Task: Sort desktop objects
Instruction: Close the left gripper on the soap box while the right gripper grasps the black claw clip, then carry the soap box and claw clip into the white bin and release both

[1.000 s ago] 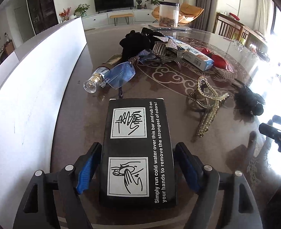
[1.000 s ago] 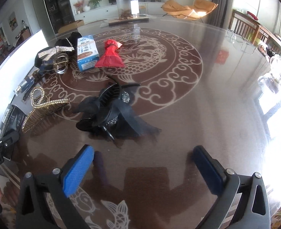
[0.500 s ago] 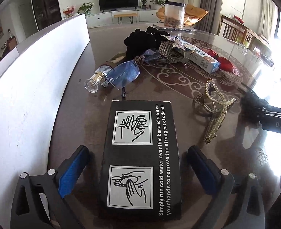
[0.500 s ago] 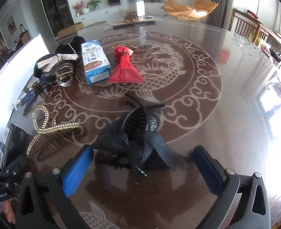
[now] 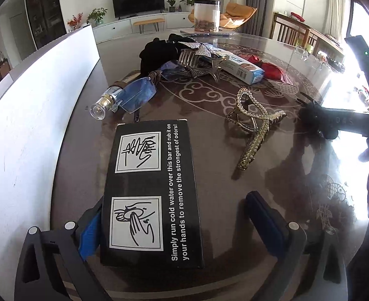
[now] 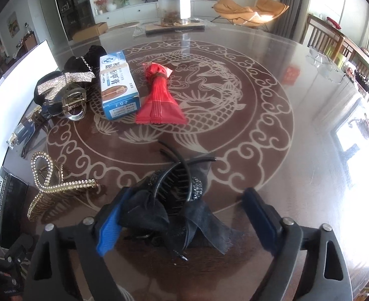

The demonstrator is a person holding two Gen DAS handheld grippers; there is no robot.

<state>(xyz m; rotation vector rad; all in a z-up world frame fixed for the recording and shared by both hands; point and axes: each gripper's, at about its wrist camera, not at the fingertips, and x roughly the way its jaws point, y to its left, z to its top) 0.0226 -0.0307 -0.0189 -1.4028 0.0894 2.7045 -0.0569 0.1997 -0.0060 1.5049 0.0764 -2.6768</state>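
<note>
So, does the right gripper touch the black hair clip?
Touching. In the right wrist view, one blue pad of the right gripper presses the black hair clip; the other stands apart.

Black box (image 5: 150, 193) with white print; red packet (image 6: 159, 100); possibly gold pearl-studded clip (image 6: 56, 188).

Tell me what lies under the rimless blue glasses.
The glasses rest on a clear-capped bottle; its far end and label are hidden beneath the lens and the black cloth.

Light: bright daylight, entering at 3 o'clock in both views.
Glare: blown-out white on the glossy table (image 6: 309, 125) at 3 to 4 o'clock.
Shadows: soft, cast toward 9 o'clock.
Distortion: fisheye bending, dark corners.
Focus: sharp centre.
</note>
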